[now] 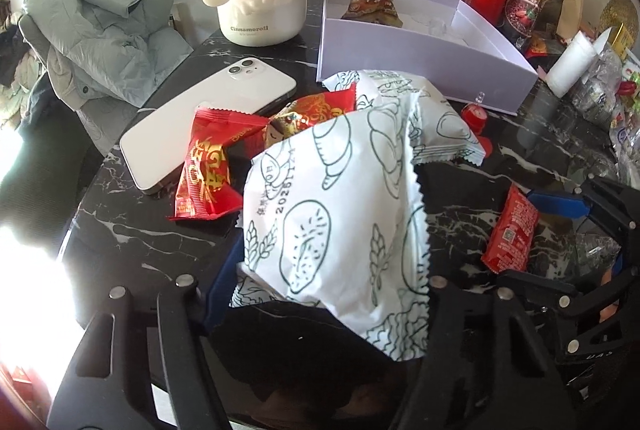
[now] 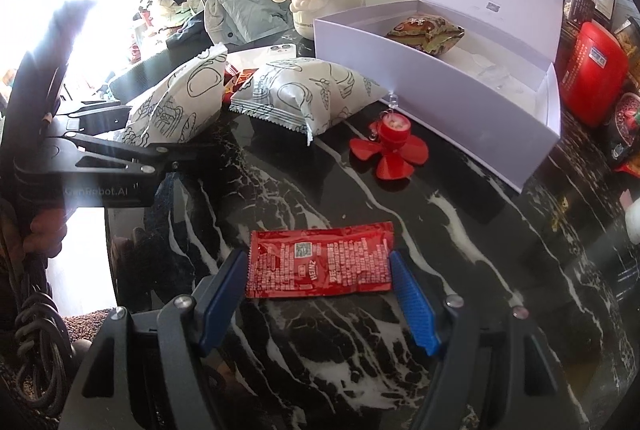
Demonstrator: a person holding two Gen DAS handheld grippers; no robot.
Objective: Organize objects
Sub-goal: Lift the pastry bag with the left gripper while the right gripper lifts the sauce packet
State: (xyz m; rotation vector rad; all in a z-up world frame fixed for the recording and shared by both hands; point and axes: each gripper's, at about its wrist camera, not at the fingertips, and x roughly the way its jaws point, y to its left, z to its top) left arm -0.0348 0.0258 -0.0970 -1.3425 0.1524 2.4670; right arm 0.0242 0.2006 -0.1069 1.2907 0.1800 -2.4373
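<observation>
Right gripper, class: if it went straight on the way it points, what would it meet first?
Probably the flat red ketchup sachet, lying on the black marble table between the right gripper's jaws; contact is unclear.

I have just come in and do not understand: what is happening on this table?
A person is tidying snacks with two hand-held grippers. The left gripper holds a white printed snack bag between its jaws, raised off the black marble table. The right gripper has a red ketchup packet between its jaws. The open white box holds one snack so far.
</observation>
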